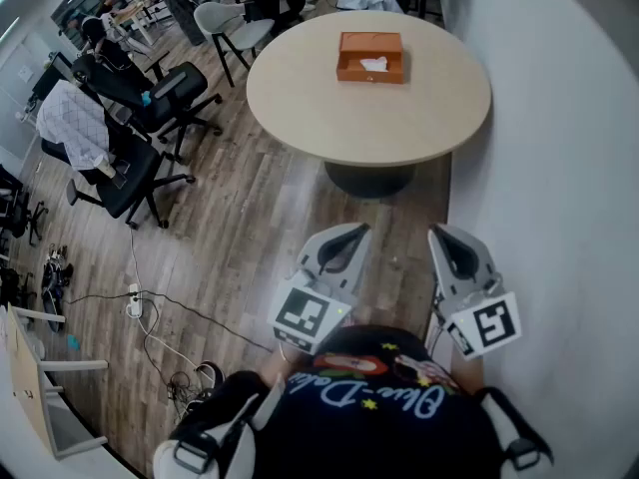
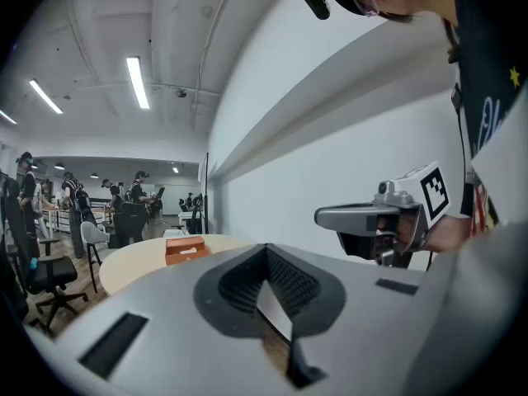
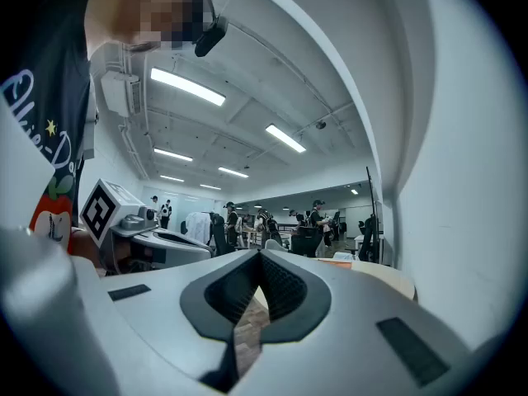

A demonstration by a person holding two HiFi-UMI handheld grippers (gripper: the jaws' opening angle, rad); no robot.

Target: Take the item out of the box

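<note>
An open orange box (image 1: 370, 58) sits on the far side of a round beige table (image 1: 300, 98), and a white item (image 1: 374, 64) lies inside it. The left gripper view shows the box (image 2: 185, 249) small and far off; in the right gripper view it is an orange sliver (image 3: 335, 261). My left gripper (image 1: 357, 232) and right gripper (image 1: 439, 232) are held close to the body, over the wood floor and well short of the table. Both are shut with nothing between the jaws (image 2: 266, 247) (image 3: 260, 254).
Black office chairs (image 1: 150, 108) and a grey chair (image 1: 235, 28) stand left of the table. Cables and a power strip (image 1: 135, 302) lie on the floor at the left. A white wall (image 1: 559, 168) runs along the right. Several people stand far back (image 3: 318, 221).
</note>
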